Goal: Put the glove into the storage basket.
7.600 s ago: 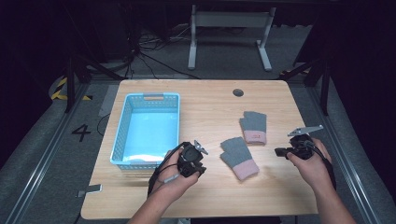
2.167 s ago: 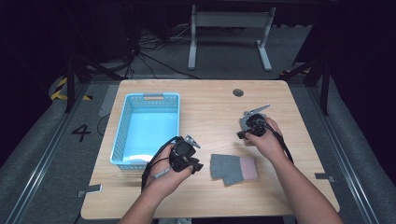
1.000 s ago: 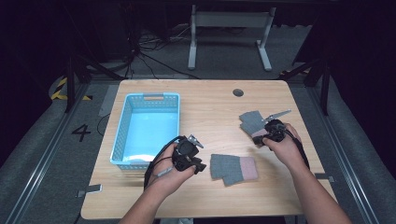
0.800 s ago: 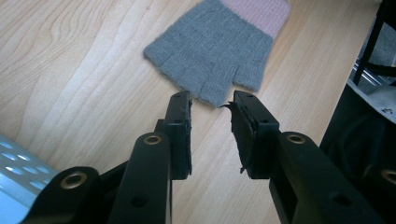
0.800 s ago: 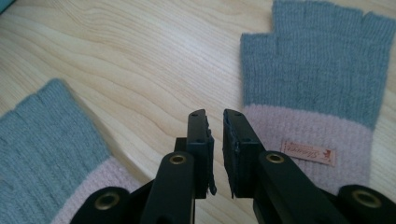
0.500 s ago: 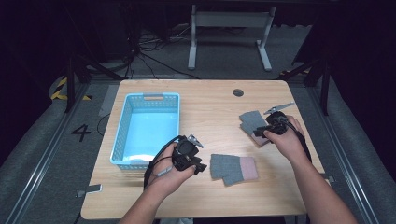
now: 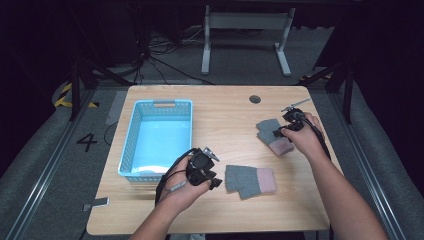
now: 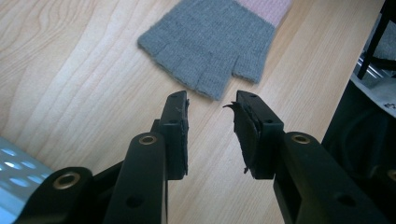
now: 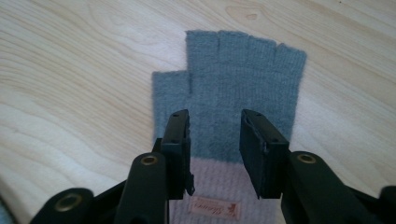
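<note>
Flat on the table, grey fingerless glove (image 9: 243,107) with pink cuff.

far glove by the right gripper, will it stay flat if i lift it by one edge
Probably not: the far glove is soft knit lying limp on the table, so it would likely droop. It looks thin, so probably light. The fuzzy wool should not slip much in the jaws.

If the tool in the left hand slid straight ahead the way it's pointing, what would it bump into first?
Probably the near glove. The left tool has open jaws aimed at its grey finger end, with bare table in between. How high it sits above the wood is hard to judge.
</note>
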`<state>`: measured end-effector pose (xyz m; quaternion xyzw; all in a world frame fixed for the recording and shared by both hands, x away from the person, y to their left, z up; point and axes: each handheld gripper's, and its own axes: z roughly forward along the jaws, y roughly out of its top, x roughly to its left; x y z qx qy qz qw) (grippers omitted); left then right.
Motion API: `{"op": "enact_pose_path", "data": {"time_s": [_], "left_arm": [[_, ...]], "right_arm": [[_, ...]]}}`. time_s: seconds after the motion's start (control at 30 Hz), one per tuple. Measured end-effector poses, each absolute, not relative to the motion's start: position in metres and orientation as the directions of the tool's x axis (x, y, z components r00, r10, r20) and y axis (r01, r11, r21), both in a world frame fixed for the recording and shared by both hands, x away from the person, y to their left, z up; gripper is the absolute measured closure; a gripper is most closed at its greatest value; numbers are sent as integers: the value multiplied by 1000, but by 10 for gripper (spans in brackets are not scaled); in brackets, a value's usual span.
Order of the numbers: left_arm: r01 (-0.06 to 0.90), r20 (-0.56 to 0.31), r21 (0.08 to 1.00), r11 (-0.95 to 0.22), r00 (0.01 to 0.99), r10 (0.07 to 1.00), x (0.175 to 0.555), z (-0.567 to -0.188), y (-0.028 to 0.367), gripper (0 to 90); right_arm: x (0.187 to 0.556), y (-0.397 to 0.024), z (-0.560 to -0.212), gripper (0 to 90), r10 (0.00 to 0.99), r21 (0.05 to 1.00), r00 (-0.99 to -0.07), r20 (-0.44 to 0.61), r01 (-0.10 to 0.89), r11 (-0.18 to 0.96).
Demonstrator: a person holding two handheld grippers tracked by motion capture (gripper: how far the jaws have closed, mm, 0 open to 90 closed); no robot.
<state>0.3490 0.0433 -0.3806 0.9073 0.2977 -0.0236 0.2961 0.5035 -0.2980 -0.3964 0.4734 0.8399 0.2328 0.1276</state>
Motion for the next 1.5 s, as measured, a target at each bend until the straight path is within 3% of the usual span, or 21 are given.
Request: {"op": "enact_pose_path", "data": {"time_s": [0.47,0.83,1.0,1.2,1.5], "left_arm": [[551,-222,518,-655,825,519,348,-384,39,651],[547,-219,520,-656,828,517,348,-383,39,643],[547,-213,525,-652,826,522,347,-383,38,625],[543,-212,527,-653,829,518,346,-382,39,627],[547,-219,532,-646,826,519,346,-380,40,629]], "right_arm": [[525,-295,-419,543,869,426,-494,-30,780,458],[529,-297,-425,562,880,398,-475,-1,807,436],[529,-298,-426,637,890,402,-456,5,816,416],[528,-297,-426,790,893,404,-450,-7,816,414],[521,-302,-417,851,887,450,-461,15,795,406]]}}
